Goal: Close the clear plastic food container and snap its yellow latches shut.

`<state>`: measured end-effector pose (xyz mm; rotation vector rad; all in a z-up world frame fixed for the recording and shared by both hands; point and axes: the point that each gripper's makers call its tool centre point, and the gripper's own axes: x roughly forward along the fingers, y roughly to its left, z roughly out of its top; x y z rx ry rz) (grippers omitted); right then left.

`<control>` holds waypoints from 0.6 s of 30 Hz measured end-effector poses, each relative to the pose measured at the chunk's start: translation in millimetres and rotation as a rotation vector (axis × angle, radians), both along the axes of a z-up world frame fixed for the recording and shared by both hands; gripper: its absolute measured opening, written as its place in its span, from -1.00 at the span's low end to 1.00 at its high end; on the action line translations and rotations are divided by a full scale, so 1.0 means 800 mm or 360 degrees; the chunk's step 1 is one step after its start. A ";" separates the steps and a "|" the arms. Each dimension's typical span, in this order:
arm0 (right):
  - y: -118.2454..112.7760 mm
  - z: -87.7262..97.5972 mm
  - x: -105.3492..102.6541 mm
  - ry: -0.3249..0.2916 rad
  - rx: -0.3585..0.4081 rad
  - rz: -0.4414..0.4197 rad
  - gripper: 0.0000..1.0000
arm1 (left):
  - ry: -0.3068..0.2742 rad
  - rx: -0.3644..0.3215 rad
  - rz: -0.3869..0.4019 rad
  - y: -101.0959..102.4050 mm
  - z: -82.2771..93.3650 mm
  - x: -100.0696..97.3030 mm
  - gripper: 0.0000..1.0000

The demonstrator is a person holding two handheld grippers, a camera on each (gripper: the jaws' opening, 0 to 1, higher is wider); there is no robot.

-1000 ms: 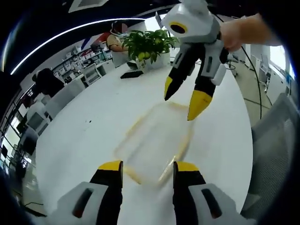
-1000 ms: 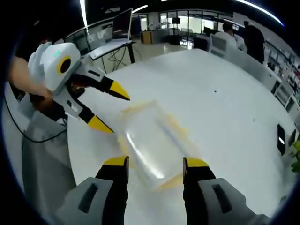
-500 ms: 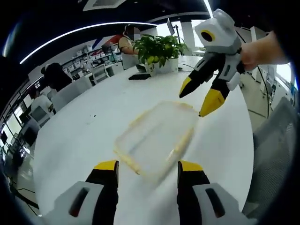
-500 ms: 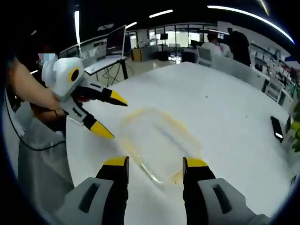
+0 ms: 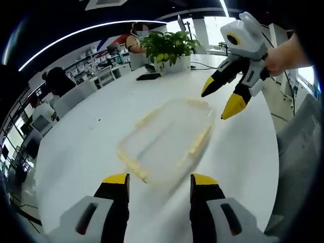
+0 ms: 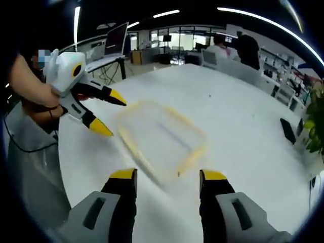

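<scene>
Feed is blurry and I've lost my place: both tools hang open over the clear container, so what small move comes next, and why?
Probably lower the right tool toward the container's near yellow edge. Both tools are open and apart from it, the left tool beside its other end. The lid seems to lie flat on it, though blur hides whether the yellow latches are snapped, so come close before pressing any.

Open-plan office. Big white table (image 5: 91, 147) like a meeting table, potted plant (image 5: 167, 48) on it, phone (image 5: 148, 77) lying near the plant. Grey office chair (image 5: 298, 152) at the table edge. Monitor (image 6: 115, 39) on a desk behind, rows of workstations, people seated at desks (image 6: 218, 46), long strip ceiling lights (image 5: 76, 33), glass partitions at the back.
</scene>
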<state>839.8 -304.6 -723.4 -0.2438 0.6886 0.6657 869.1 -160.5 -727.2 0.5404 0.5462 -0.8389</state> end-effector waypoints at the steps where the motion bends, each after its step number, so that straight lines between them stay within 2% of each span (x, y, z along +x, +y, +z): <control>1: 0.001 -0.003 -0.001 0.0003 -0.0009 0.0002 -0.08 | 0.0004 0.0005 0.0004 0.001 -0.001 0.001 -0.17; 10: 0.000 -0.025 0.006 0.0007 -0.0088 -0.0019 -0.17 | 0.0010 0.0017 -0.0012 -0.002 -0.007 0.004 -0.27; 18: 0.000 -0.027 0.010 -0.0018 -0.0123 -0.0001 -0.27 | 0.0004 0.0025 -0.0010 -0.002 -0.009 0.005 -0.39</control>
